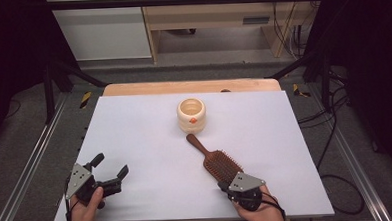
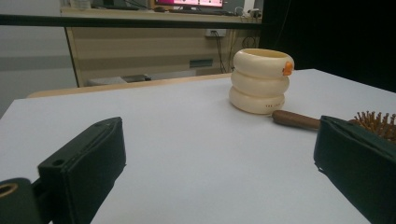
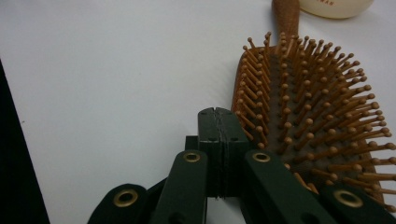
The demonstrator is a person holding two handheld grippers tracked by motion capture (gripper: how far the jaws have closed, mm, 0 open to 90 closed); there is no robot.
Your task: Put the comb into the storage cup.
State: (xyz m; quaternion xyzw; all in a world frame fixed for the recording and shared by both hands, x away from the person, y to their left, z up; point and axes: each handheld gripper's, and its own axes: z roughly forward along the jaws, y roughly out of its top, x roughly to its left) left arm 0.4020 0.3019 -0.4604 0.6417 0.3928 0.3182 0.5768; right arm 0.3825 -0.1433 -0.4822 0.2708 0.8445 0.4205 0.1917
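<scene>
table: white board (image 1: 150, 142) over a wooden top, the wood showing along the far edge.
brush: wooden paddle brush (image 1: 215, 159) lying bristles up on the board, right of the middle; handle points away toward the cup, head toward the near edge.
brush, close up: in the right gripper view the brush (image 3: 317, 116) lies just right of the jaw tips, its bristles standing up and its handle running off the top.
cup: cream ribbed cup (image 1: 191, 114) standing upright beyond the brush, an orange spot on its near side; the handle tip lies just in front of it, whether touching i cannot tell.
cup from the left: in the left gripper view the cup (image 2: 259, 80) stands mid-right, with the brush handle (image 2: 295, 119) low beside it.
right gripper: right gripper (image 1: 226, 185) held at the near right of the board, at the near end of the brush head; jaws pressed together with nothing between them, tips (image 3: 217, 122) beside the head's edge, probably brushing the nearest bristles.
left gripper: left gripper (image 1: 110, 168) held at the near left of the board, well apart from the brush and cup; jaws spread wide, nothing between them, bare board in the gap.
hands: one hand (image 1: 86, 210) on the left gripper, the other (image 1: 261, 210) on the right, both coming in from the near edge.
</scene>
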